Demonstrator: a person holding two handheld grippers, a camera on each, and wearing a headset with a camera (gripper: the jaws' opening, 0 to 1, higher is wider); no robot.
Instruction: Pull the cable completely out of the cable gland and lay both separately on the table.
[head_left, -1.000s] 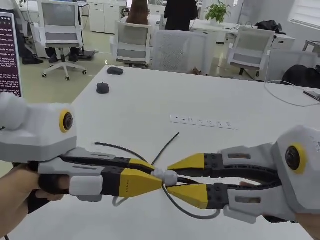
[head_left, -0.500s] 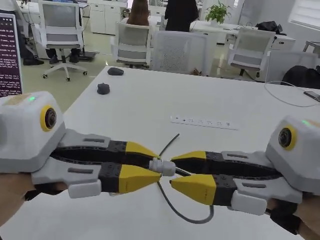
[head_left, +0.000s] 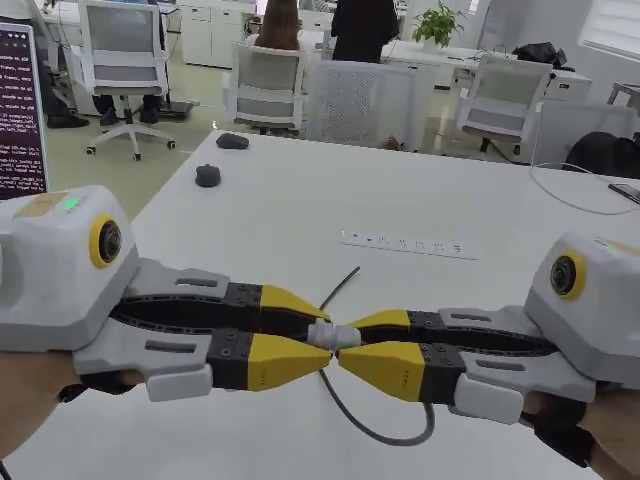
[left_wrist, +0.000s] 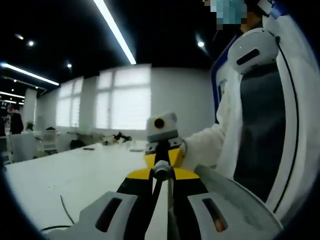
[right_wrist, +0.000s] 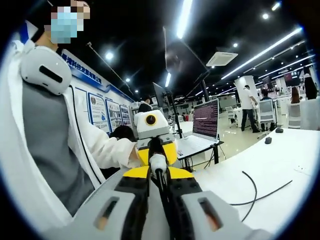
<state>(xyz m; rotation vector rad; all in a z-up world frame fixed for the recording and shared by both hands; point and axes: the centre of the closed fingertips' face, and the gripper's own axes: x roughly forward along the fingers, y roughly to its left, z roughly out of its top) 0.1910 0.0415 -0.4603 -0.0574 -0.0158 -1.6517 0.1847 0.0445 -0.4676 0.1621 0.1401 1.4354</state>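
Note:
A white cable gland (head_left: 327, 335) hangs above the white table (head_left: 300, 200), threaded on a dark grey cable (head_left: 375, 432). The cable loops down below the gland, and its free end (head_left: 345, 279) rests on the table behind. My left gripper (head_left: 318, 335) comes in from the left, shut on the gland. From the right, my right gripper (head_left: 346, 347) meets it tip to tip, shut on the cable beside the gland. The left gripper view has the gland (left_wrist: 162, 170) between the jaws. In the right gripper view the cable runs down from the gland (right_wrist: 158, 163).
A white power strip (head_left: 405, 243) lies just behind the grippers. Two dark mice (head_left: 207, 176) (head_left: 232, 141) sit at the far left edge. A thin cord (head_left: 570, 195) curves at the far right. A monitor (head_left: 20, 110) stands at left, and office chairs (head_left: 265, 85) stand beyond the table.
The right gripper's jaws have shut on the cable beside the gland; half a second ago they stood apart. Both grippers have drawn tip to tip.

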